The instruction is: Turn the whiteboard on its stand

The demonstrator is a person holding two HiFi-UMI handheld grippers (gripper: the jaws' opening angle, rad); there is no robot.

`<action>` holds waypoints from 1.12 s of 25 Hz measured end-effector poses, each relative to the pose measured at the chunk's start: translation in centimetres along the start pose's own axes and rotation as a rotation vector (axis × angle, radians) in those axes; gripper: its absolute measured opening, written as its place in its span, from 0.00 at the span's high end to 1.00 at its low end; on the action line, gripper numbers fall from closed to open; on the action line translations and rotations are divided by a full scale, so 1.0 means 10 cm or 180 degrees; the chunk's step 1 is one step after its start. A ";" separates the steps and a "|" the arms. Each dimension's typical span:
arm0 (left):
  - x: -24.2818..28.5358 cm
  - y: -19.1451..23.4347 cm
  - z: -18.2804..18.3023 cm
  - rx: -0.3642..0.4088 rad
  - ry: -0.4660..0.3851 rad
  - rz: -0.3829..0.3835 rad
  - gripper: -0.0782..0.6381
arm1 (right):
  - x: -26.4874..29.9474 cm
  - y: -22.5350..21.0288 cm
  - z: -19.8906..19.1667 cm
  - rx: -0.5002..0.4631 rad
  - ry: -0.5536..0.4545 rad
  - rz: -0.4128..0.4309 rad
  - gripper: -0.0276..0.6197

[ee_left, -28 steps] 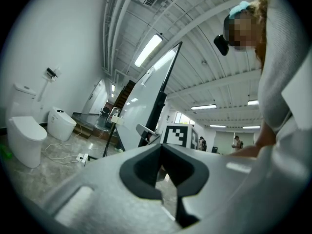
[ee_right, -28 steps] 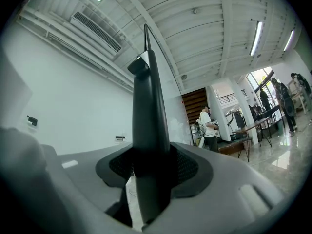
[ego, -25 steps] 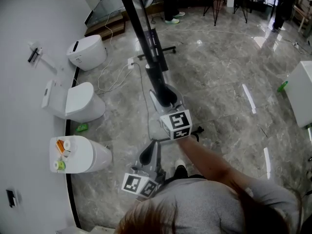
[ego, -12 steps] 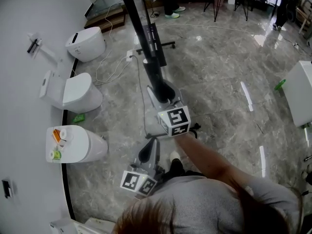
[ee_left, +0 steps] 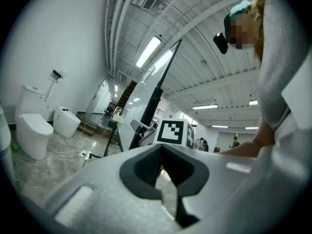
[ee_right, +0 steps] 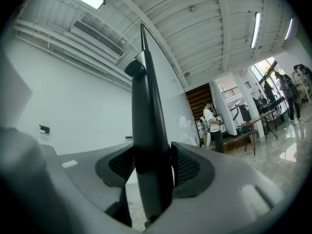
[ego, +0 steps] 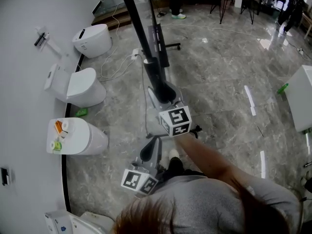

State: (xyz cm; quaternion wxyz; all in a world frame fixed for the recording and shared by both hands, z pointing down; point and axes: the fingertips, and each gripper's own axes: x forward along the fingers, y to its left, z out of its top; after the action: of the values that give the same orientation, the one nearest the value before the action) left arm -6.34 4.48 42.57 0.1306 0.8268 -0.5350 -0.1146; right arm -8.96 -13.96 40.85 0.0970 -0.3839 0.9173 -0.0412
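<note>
Left of the whiteboard [ego: 138,29], a row of toilets [ego: 78,89] stood along the white wall [ego: 24,13]. Only the head view showed the orange and green items [ego: 58,135] on top of one of them. My left gripper [ego: 154,141] sat just below and left of the whiteboard's lower end, apart from it. The left gripper view showed what the head view could not resolve: my jaw tips were pressed together with nothing between them, pointing toward the board.

The whiteboard rose edge-on up the centre of the head view, with its stand [ego: 161,45] on the marble floor [ego: 219,91]. My right gripper [ego: 162,92] was at the board's dark lower edge. The right gripper view showed the contact that the head view hid. Both pads lay against that dark edge, pinching it, though the jaws had just opened slightly. Right of the whiteboard, the same view showed a person [ee_right: 213,126] standing well beyond it.
</note>
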 end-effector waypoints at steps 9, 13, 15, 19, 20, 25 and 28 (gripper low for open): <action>-0.22 -0.16 -0.08 -0.0041 -0.0070 0.0112 0.90 | -0.23 0.19 -0.02 0.0081 0.0005 0.0104 0.63; -0.30 -0.28 -0.09 -0.0066 -0.0061 0.0154 0.90 | -0.33 0.24 0.02 0.0118 0.0012 0.0153 0.63; -0.36 -0.29 -0.11 -0.0112 -0.0066 0.0226 0.90 | -0.38 0.26 0.03 0.0137 0.0017 0.0170 0.64; -0.43 -0.33 -0.11 -0.0182 -0.0066 0.0303 0.90 | -0.44 0.30 0.10 0.0144 -0.0001 0.0203 0.64; -0.42 -0.34 -0.09 -0.0180 -0.0070 0.0302 0.90 | -0.45 0.32 0.11 0.0150 0.0000 0.0211 0.64; -0.36 -0.40 -0.01 -0.0124 -0.0071 0.0241 0.90 | -0.54 0.36 0.13 0.0162 0.0036 0.0244 0.64; -0.33 -0.47 0.06 -0.0096 -0.0051 0.0188 0.90 | -0.58 0.38 0.20 0.0176 0.0056 0.0272 0.65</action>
State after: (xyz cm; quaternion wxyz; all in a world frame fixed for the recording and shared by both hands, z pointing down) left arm -3.83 9.30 40.55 0.1422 0.8076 -0.5585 -0.1254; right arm -7.27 -7.15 39.18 0.1011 -0.3411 0.9323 -0.0658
